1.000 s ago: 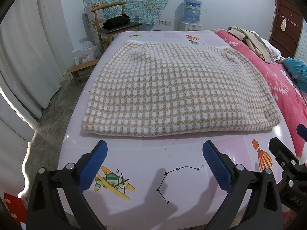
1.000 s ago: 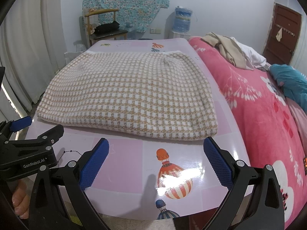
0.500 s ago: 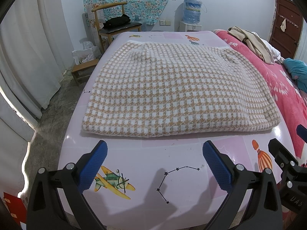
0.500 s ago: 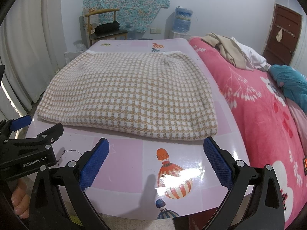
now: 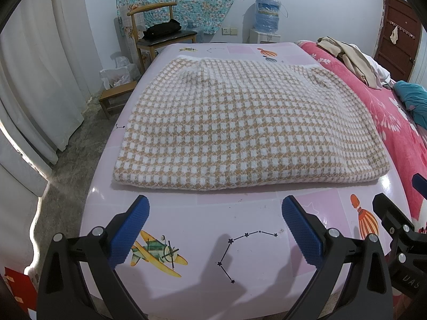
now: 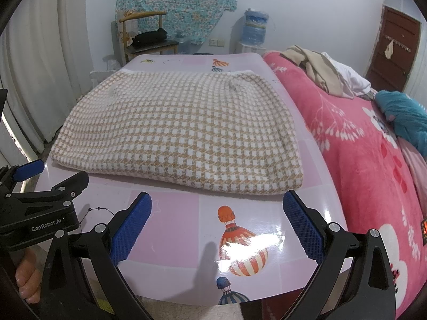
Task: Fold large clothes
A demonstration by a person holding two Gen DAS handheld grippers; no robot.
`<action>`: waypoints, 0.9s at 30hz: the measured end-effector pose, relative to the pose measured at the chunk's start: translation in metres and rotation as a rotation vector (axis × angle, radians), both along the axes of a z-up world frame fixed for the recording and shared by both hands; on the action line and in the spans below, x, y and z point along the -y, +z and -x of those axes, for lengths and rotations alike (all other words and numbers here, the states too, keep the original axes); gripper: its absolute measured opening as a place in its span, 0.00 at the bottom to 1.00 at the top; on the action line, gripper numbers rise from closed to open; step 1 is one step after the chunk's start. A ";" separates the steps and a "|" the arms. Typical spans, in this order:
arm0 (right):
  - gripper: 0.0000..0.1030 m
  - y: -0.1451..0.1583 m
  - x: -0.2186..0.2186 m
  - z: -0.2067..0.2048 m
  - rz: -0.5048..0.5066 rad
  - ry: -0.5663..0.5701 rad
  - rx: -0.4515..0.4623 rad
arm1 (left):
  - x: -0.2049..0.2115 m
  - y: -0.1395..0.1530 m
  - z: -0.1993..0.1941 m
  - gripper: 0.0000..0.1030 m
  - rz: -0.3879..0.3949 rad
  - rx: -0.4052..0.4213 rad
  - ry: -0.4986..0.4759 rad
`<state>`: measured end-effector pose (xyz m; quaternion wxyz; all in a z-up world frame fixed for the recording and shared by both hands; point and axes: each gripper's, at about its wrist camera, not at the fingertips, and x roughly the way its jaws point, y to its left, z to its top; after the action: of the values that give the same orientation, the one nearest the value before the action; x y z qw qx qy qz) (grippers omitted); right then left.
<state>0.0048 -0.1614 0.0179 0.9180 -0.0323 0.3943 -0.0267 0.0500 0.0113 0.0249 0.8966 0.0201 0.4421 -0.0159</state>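
- The folded checked sweater (image 5: 240,130) lies flat on the pink table (image 5: 202,240), its near edge just beyond both claws and its right edge near the table's right side.
- The left claw (image 5: 214,230) hovers over the bare near part of the table, its blue pads (image 5: 128,236) spread wide and holding nothing.
- The right claw (image 6: 217,228) is beside it to the right, also spread wide and empty, above a printed balloon (image 6: 240,242).
- Each claw shows at the edge of the other's view.
- A pink blanket (image 6: 373,165) covers the bed just right of the table, with beige clothes (image 6: 315,69) and a teal garment (image 6: 405,117) on it.
- A wooden chair (image 5: 157,34) with a black bag stands past the table's far end, near a water bottle (image 5: 267,13).
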 end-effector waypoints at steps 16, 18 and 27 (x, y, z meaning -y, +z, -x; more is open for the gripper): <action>0.92 0.000 0.000 0.000 0.001 0.002 0.000 | 0.000 0.000 0.000 0.95 0.000 0.000 0.001; 0.92 0.000 0.000 0.000 0.003 0.002 0.001 | 0.000 0.000 0.000 0.95 0.000 0.000 0.000; 0.92 0.001 0.002 -0.001 0.006 0.011 0.003 | 0.001 0.002 0.000 0.95 0.002 0.002 0.002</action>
<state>0.0056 -0.1630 0.0193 0.9187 -0.0373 0.3926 -0.0230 0.0501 0.0107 0.0272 0.8971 0.0189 0.4411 -0.0154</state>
